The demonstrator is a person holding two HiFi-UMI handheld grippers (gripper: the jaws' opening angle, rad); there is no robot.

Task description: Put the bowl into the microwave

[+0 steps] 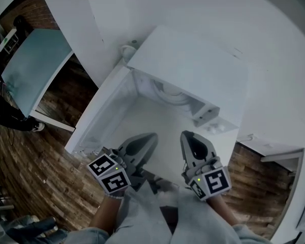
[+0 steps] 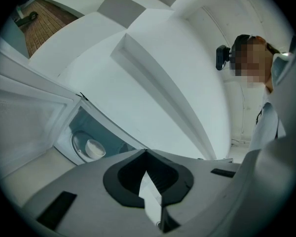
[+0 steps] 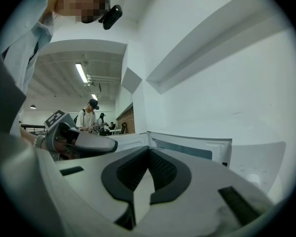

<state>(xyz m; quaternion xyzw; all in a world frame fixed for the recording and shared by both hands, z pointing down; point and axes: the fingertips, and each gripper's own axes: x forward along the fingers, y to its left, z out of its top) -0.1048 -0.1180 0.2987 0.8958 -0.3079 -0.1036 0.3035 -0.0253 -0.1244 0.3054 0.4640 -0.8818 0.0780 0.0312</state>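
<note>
The white microwave (image 1: 193, 70) stands with its door (image 1: 104, 113) swung open to the left. Inside, a small white bowl (image 2: 94, 147) sits on the round turntable; in the head view only part of the bowl (image 1: 171, 89) shows under the cavity's top edge. My left gripper (image 1: 151, 136) hovers in front of the opening with its jaws shut and nothing between them. The right gripper (image 1: 187, 135) is beside it, also shut and empty. Both point toward the cavity and stand apart from the bowl. The left gripper (image 3: 79, 142) shows in the right gripper view.
The microwave rests on a white stand (image 1: 157, 118) against a white wall. Wooden floor (image 1: 35, 172) lies to the left, with a pale blue table (image 1: 33, 65) beyond. A white cabinet (image 1: 295, 187) is at the right. People (image 3: 91, 115) stand far off in the room.
</note>
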